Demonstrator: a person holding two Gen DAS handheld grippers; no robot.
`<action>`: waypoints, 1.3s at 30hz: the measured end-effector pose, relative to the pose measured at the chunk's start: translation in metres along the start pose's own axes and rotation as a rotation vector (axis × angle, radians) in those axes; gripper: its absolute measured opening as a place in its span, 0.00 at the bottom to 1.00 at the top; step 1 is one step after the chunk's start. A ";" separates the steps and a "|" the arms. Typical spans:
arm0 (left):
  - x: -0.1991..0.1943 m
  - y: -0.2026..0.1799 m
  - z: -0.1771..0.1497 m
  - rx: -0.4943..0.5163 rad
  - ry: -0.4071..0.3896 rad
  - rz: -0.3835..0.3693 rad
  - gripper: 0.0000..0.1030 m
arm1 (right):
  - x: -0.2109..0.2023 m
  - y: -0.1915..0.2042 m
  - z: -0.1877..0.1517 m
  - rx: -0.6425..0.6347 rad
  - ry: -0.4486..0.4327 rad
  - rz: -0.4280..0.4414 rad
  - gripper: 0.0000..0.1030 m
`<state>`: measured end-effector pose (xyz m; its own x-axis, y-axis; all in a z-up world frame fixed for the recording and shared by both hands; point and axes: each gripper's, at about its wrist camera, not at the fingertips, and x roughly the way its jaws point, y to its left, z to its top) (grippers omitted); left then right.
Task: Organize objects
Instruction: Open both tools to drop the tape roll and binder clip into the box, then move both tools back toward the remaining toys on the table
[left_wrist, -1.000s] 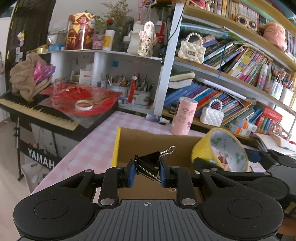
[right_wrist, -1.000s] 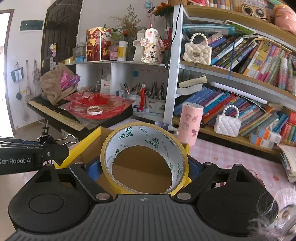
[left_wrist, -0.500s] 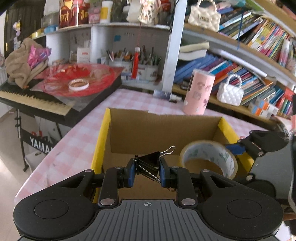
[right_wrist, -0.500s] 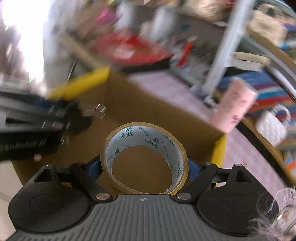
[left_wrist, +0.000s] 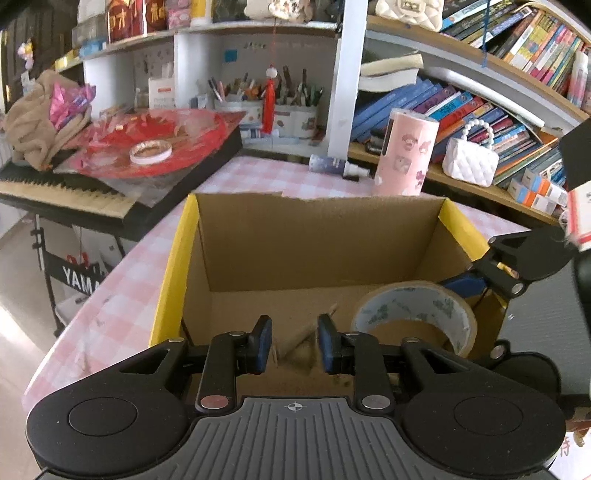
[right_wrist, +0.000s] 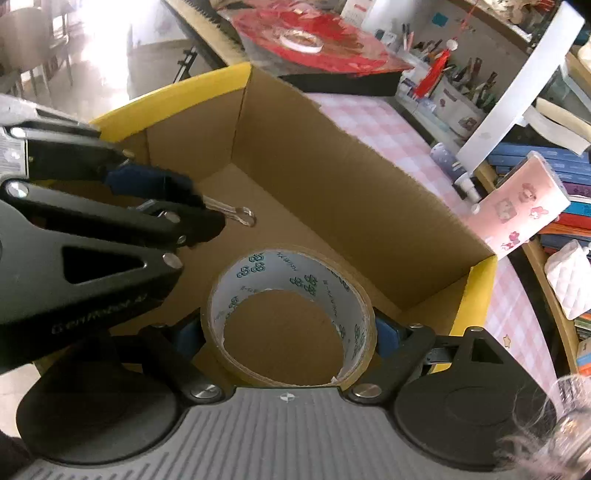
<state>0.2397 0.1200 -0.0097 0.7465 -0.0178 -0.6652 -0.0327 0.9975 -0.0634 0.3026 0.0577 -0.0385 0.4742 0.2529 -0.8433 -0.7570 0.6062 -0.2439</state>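
Note:
An open cardboard box (left_wrist: 177, 258) with yellow outer sides stands on the pink checked table. My left gripper (left_wrist: 295, 343) hangs over its near-left part and its jaws are opening. The black binder clip (left_wrist: 303, 341) is only a faint blur between the blue pads, slipping free. In the right wrist view the left gripper (right_wrist: 177, 206) comes in from the left, and the clip's wire handle (right_wrist: 243, 216) pokes out past its tips. My right gripper (right_wrist: 288, 332) is shut on a roll of brown packing tape (right_wrist: 291, 273), held low inside the box (right_wrist: 369, 177). The tape roll (left_wrist: 413, 314) shows at the right in the left wrist view.
Behind the box stand a pink cartoon-print cylinder (left_wrist: 404, 155), a small bottle lying down (left_wrist: 332, 166) and a white quilted purse (left_wrist: 469, 162) before crowded bookshelves. To the left, a keyboard (left_wrist: 66, 195) carries a red dish with a small tape roll (left_wrist: 150, 151).
Both grippers have sunk from above the box into it. The right one rolled and tipped downward with the tape. The clip, sharp in the left jaws before, is now a blur.

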 end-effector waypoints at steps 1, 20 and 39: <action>-0.003 -0.001 0.000 0.010 -0.008 -0.003 0.32 | -0.002 0.001 0.000 -0.002 -0.007 0.000 0.86; -0.132 0.029 -0.029 -0.102 -0.325 0.040 0.85 | -0.118 0.027 -0.050 0.250 -0.444 -0.274 1.00; -0.170 0.026 -0.129 -0.029 -0.152 0.061 0.90 | -0.155 0.138 -0.153 0.576 -0.319 -0.352 1.00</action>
<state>0.0259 0.1398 0.0054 0.8343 0.0554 -0.5485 -0.0987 0.9939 -0.0497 0.0559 -0.0136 -0.0143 0.8188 0.1243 -0.5604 -0.2226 0.9687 -0.1103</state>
